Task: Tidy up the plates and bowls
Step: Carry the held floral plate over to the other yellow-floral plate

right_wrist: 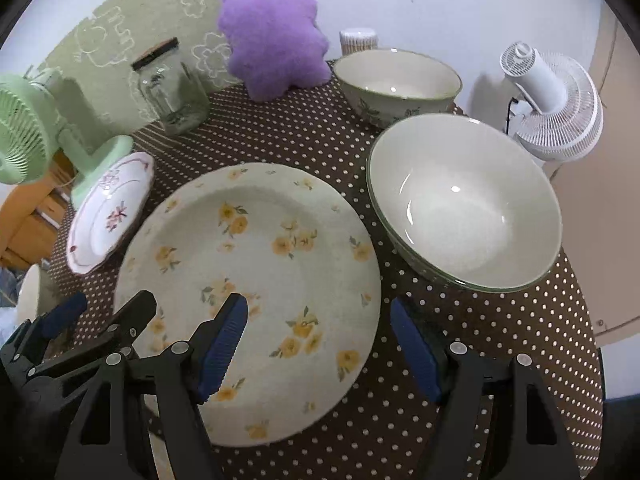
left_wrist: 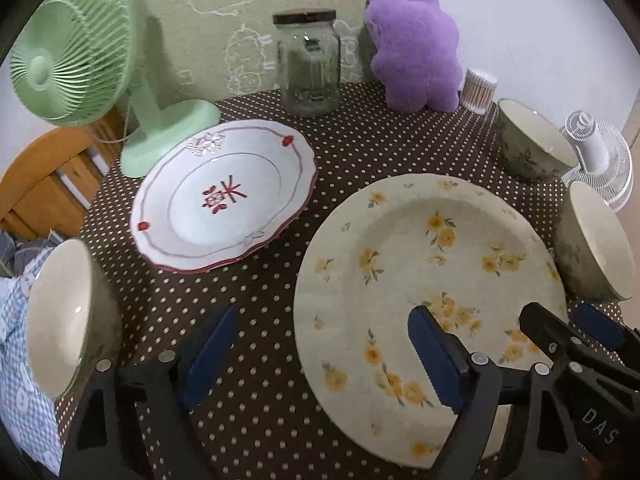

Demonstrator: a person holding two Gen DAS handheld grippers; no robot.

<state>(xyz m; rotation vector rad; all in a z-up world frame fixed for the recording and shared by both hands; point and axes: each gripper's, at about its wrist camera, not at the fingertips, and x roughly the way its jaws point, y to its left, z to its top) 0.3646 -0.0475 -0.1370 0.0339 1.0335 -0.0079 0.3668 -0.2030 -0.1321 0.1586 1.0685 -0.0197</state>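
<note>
So both grippers are hanging over the near edge of the big yellow-flower plate (left_wrist: pixel 432 264), which sits flat on the brown polka-dot tablecloth (left_wrist: pixel 352 144). Left gripper (left_wrist: pixel 320 360) has its jaws spread wide, one blue pad over the cloth and the other over the plate's near left part, with the plate's left rim in the gap and nothing pinched. Right gripper (right_wrist: pixel 320 344) is also released, one pad above the plate's floral surface and the other over the cloth just past its right rim, so the rim sits between the jaws but isn't clamped. A white plate with red markings (left_wrist: pixel 224 196) lies further back to the left, just beside the base of a green desk fan (left_wrist: pixel 80 60). Three cream bowls around: one near bowl (right_wrist: pixel 464 204) just right of the flower plate, a far bowl (right_wrist: pixel 396 84) right behind it, and a third bowl (left_wrist: pixel 68 320) off at the left table edge. Back row has a glass jar (left_wrist: pixel 310 64), a purple plush (left_wrist: pixel 416 44) and a tub of cotton swabs (left_wrist: pixel 478 90), plus a white fan (right_wrist: pixel 556 100) off to the right
</note>
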